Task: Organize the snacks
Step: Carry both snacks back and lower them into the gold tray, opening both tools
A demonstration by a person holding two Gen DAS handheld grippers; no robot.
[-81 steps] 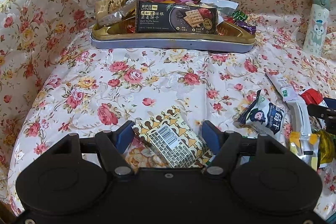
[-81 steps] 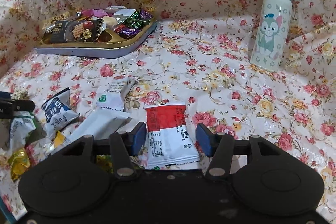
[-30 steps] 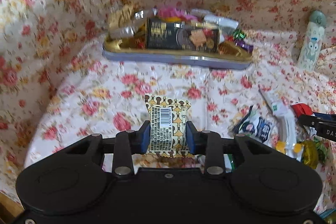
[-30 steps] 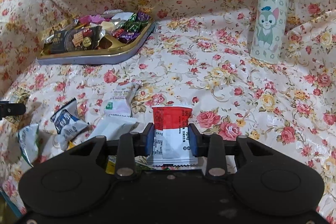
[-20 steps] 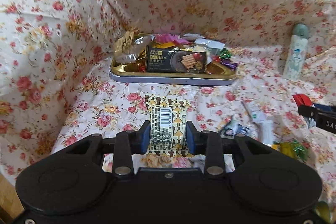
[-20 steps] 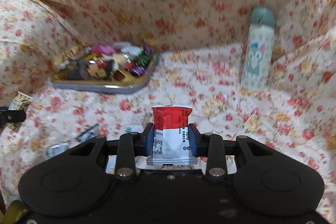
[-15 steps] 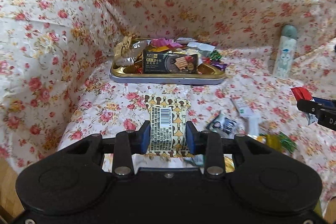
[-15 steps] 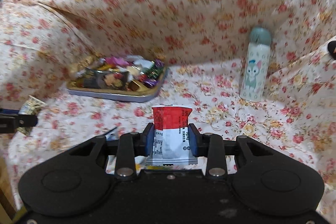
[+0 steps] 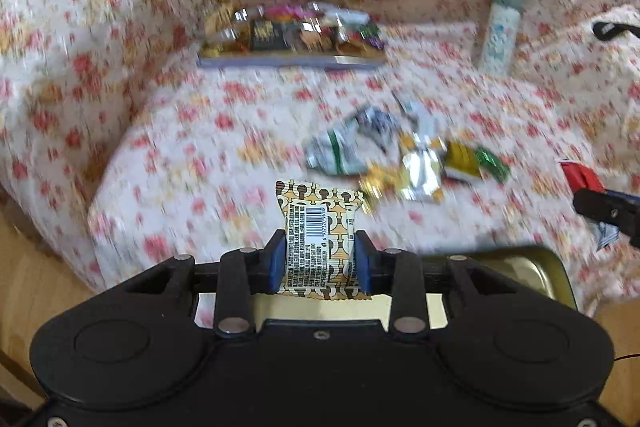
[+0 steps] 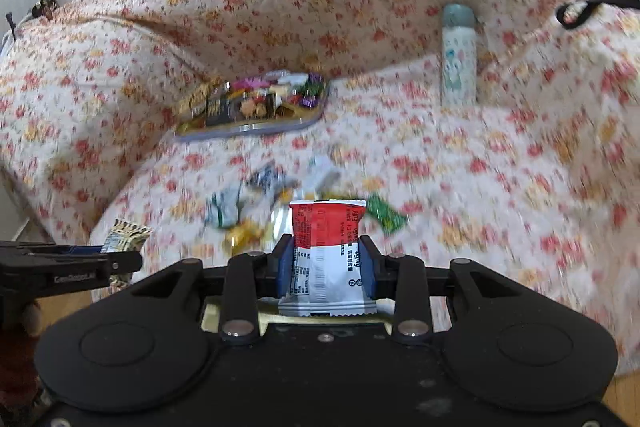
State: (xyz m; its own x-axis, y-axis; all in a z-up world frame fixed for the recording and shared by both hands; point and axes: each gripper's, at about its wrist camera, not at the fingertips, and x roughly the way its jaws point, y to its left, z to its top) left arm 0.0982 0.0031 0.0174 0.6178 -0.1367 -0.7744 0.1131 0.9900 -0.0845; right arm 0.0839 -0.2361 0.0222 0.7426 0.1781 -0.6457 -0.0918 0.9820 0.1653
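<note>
My left gripper (image 9: 319, 259) is shut on a yellow patterned snack packet (image 9: 318, 227) with a barcode, held up near the front edge of the flowered cloth. My right gripper (image 10: 326, 267) is shut on a red and white snack packet (image 10: 326, 247). The left gripper and its packet also show at the left of the right wrist view (image 10: 120, 247). The right gripper shows at the right edge of the left wrist view (image 9: 600, 207). A gold tray (image 9: 288, 61) full of snacks sits far back. Loose snack packets (image 9: 400, 155) lie in a pile mid-cloth.
A white cartoon bottle (image 10: 458, 67) stands at the back right. An empty gold tin (image 9: 520, 271) lies just below my left gripper at the front. The cloth rises as walls at the back and left. Wooden floor (image 9: 32, 287) shows at the front left.
Both grippers closed on their packets, then lifted and pulled back toward the front edge. The tray and the pile now look farther away, and the gold tin has come into view.
</note>
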